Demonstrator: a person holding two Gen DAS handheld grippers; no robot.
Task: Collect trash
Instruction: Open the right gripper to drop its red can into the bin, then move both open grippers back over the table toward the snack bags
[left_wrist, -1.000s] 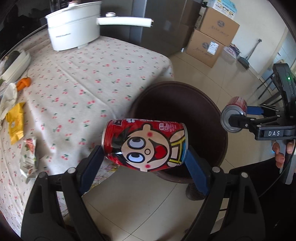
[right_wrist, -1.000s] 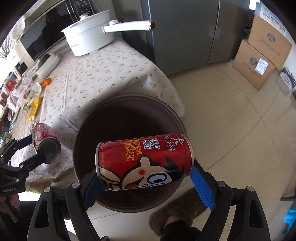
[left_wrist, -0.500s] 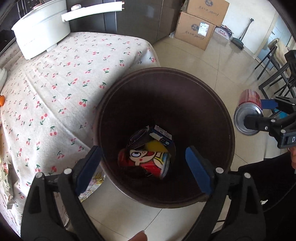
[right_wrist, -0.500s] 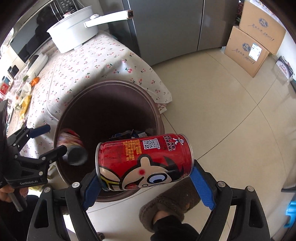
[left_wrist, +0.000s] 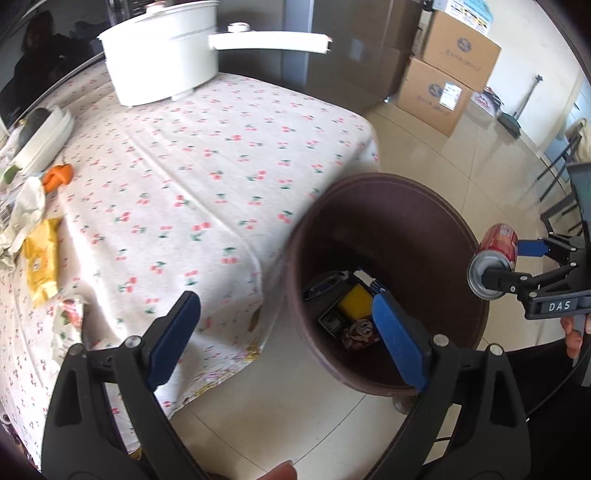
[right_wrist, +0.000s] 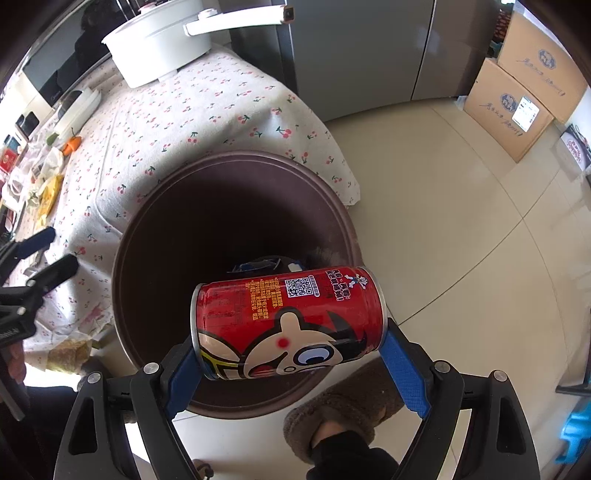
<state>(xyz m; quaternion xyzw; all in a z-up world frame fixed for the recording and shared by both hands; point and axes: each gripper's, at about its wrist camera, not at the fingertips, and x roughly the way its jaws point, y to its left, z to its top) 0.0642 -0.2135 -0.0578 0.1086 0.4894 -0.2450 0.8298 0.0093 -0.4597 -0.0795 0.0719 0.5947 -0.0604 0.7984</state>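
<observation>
Trash in this room goes into the brown bin (right_wrist: 236, 166), a round, deep container that stands on the tiled floor (right_wrist: 461, 240) right against the hanging edge of the cherry-print tablecloth (left_wrist: 192, 177). At the bottom of the bin lie several things: a red can with a cartoon face (left_wrist: 360, 330), a yellow block-like piece (left_wrist: 356, 301), a small dark box (left_wrist: 332, 321) and some dark blue and white packaging (left_wrist: 369, 282). The left gripper (left_wrist: 286, 339) hangs above the gap between the table and the bin, with its blue pads (left_wrist: 173, 334) spread wide and nothing between them. The right gripper (right_wrist: 291, 363) hovers over the near side of the bin and its pads press on both ends of a second red can (right_wrist: 288, 321), which lies sideways, with a cartoon face and a small square code on its side; it is above the rim, not inside. On the table, far from the bin, more trash remains: a yellow wrapper (left_wrist: 40, 258), a crumpled white paper (left_wrist: 24, 206), a printed packet (left_wrist: 68, 314) and a small orange piece (left_wrist: 57, 175). A white pot with a long handle (left_wrist: 162, 62) stands at the far end of the table. Cardboard boxes (left_wrist: 447, 74) are stacked on the floor by the wall. A foot in a fuzzy slipper (right_wrist: 343, 413) stands just beside the bin
</observation>
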